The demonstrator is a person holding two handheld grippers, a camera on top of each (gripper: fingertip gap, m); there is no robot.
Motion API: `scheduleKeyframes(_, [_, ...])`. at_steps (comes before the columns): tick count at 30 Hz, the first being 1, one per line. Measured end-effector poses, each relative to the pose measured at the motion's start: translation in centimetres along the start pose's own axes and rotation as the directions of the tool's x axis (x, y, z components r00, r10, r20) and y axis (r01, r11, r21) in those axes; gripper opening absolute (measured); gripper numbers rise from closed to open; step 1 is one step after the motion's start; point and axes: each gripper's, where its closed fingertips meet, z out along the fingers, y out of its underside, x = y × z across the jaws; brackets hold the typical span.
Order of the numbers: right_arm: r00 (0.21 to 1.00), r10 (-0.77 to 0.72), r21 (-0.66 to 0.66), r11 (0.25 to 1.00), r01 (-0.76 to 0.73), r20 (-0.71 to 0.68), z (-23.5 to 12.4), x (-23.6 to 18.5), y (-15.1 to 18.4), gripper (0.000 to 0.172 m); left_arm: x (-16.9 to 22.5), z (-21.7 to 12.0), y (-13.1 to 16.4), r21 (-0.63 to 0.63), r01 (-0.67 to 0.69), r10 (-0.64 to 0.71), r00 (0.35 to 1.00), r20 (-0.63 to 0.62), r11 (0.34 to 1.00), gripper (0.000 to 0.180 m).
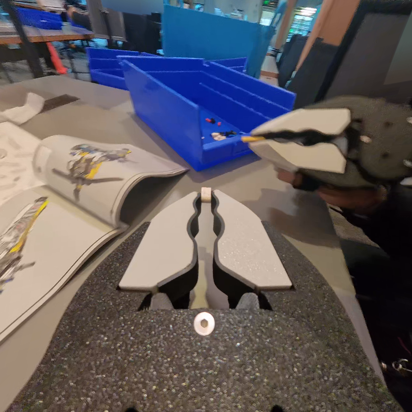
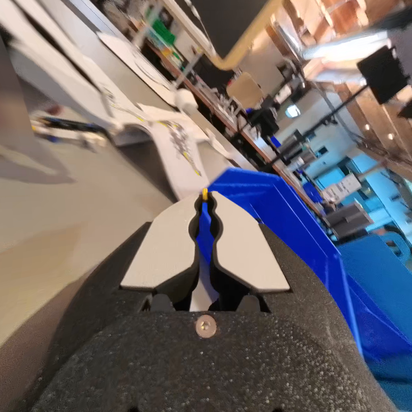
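Surface: grey table [image 1: 234, 178] — blue bin [image 1: 169, 116] at 12 o'clock.
Left gripper [image 1: 206, 196]: clenched on white piece [image 1: 206, 195].
Right gripper [image 2: 205, 196]: pinching yellow piece [image 2: 204, 193] — beside bin.

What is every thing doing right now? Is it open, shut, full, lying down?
Left hand-held gripper: shut on a small white piece, held above the table.
Right hand-held gripper: shut on a thin yellow piece, tilted, by the bin.
Blue bin: open on top, nearly empty, a few small bits inside.
Booklet: lying open, pages curled up.
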Motion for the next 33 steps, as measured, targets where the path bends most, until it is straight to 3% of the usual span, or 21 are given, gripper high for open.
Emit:
scheduleKeyframes(4, [0.988,0.032,-0.181,0.982,-0.059,-0.148,1.8,6.2,3.7,0.008,2.2,2.3,-2.3,0.011,-0.034,0.035,0.992,-0.122,0.999,0.010])
scheduleKeyframes(7, [0.987,0.100,-0.273,0.953,-0.131,-0.127,2.8,7.2,5.7,0.032,3.2,3.8,-3.8,0.044,-0.129,0.134,0.980,-0.150,0.991,0.010])
scheduleKeyframes(10, [0.994,0.108,-0.163,0.981,-0.109,-0.015,2.3,5.4,3.9,0.033,4.1,4.2,-4.7,0.089,-0.178,0.192,0.964,-0.186,0.980,0.009])
scheduleKeyframes(13, [0.994,0.016,0.002,1.000,-0.017,0.105,1.3,2.7,1.2,0.029,4.1,4.1,-5.0,0.115,-0.185,0.205,0.958,-0.202,0.976,0.009])
scheduleKeyframes(16, [0.981,-0.110,0.175,0.981,0.081,0.158,0.1,0.5,-1.5,0.023,3.8,4.1,-4.6,0.105,-0.180,0.199,0.957,-0.211,0.978,0.010])
scheduleKeyframes(19, [0.957,-0.244,0.266,0.944,0.197,0.157,-0.3,-1.3,-2.7,0.022,4.0,4.1,-4.3,0.088,-0.172,0.188,0.955,-0.230,0.981,0.010])
scheduleKeyframes(27, [0.966,-0.256,0.248,0.939,0.238,0.043,0.3,1.0,-2.9,0.022,4.1,5.9,-5.8,0.022,-0.021,0.028,0.941,-0.339,1.000,0.010])
scheduleKeyframes(33, [0.992,-0.115,0.094,0.988,0.119,-0.051,0.5,5.0,-0.4,0.024,2.7,12.1,-8.8,-0.010,-0.241,0.233,0.947,-0.220,0.971,0.010])
